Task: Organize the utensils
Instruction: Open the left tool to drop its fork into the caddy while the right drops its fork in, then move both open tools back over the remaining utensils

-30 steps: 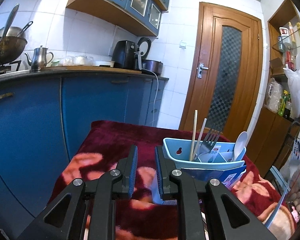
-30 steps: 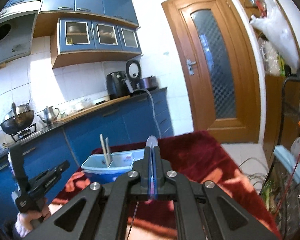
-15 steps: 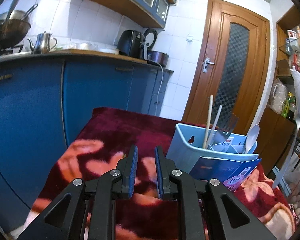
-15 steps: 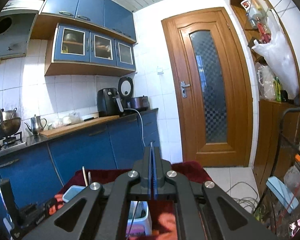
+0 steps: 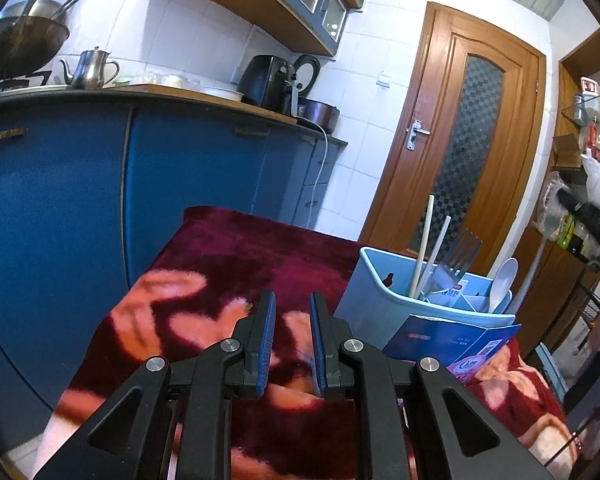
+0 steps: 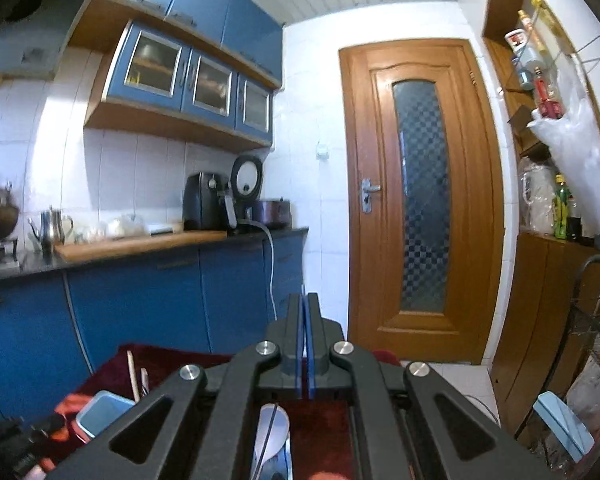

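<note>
The light blue utensil holder stands on the red blanket, with chopsticks, a fork and a white spoon upright in it. My left gripper hovers low just left of the holder, open with nothing between its pads. My right gripper is shut on a thin pale utensil, whose edge shows between the pads. In the left wrist view that pale utensil hangs down from the right gripper, beyond the holder's right end. The holder's corner shows low left in the right wrist view.
A blue card label leans on the holder's front. The blanket-covered table stands close to blue kitchen cabinets. A wooden door is ahead, shelves and a wire rack to the right.
My left gripper has sunk slightly, and the holder now looks nearer. My right gripper has swung across and tilted up with the utensil, so its view shows more door and less table.
</note>
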`<state>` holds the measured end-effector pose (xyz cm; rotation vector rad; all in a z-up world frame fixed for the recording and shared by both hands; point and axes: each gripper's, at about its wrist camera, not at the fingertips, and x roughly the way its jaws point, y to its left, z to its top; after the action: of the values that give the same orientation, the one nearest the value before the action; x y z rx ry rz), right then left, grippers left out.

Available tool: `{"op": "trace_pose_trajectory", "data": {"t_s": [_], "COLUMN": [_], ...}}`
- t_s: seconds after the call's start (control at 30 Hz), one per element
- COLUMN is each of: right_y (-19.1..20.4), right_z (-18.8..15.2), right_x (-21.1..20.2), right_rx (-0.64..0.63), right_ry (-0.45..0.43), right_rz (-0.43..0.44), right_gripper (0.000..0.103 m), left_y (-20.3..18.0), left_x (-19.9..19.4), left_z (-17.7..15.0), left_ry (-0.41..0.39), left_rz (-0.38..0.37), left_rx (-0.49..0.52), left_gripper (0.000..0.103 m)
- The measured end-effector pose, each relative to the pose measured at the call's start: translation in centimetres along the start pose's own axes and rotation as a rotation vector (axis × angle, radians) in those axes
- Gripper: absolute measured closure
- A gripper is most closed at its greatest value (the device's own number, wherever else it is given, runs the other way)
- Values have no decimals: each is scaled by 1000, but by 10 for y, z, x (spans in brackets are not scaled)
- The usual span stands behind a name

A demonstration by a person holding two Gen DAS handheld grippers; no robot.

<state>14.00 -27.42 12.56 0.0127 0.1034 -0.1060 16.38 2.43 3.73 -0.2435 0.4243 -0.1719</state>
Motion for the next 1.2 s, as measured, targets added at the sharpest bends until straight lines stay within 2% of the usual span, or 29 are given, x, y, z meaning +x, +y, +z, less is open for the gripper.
{"op": "trace_pose_trajectory", "data": {"t_s": [0.2,0.37,0.47,0.63,0.77,0.97,1.2], "right_y": [-4,-13,-18,-25,-27,-30,-36], "right_z": [-24,-33,-32,-26,-21,-14,-25], "right_x": [15,21,18,-1,-16,-50,-83], "right_rx": [37,101,132,176,195,217,241], "right_ry": [102,168,169,152,175,196,249], "right_rz": [50,130,146,168,181,196,212], "right_gripper": [99,97,88,85,85,85,85], "left_y": [0,2,2,1,-3,-20,-33], "left_x": [0,2,1,0,-4,-28,-59], "left_z": [0,-1,-1,-1,1,8,6], "left_ry": [0,2,3,0,-3,-17,24], "left_rz": [-2,-4,-2,-2,-4,-7,-31], "left_rx": [0,-3,-4,-7,15,83,94], "left_gripper": [86,86,86,86,86,86,86]}}
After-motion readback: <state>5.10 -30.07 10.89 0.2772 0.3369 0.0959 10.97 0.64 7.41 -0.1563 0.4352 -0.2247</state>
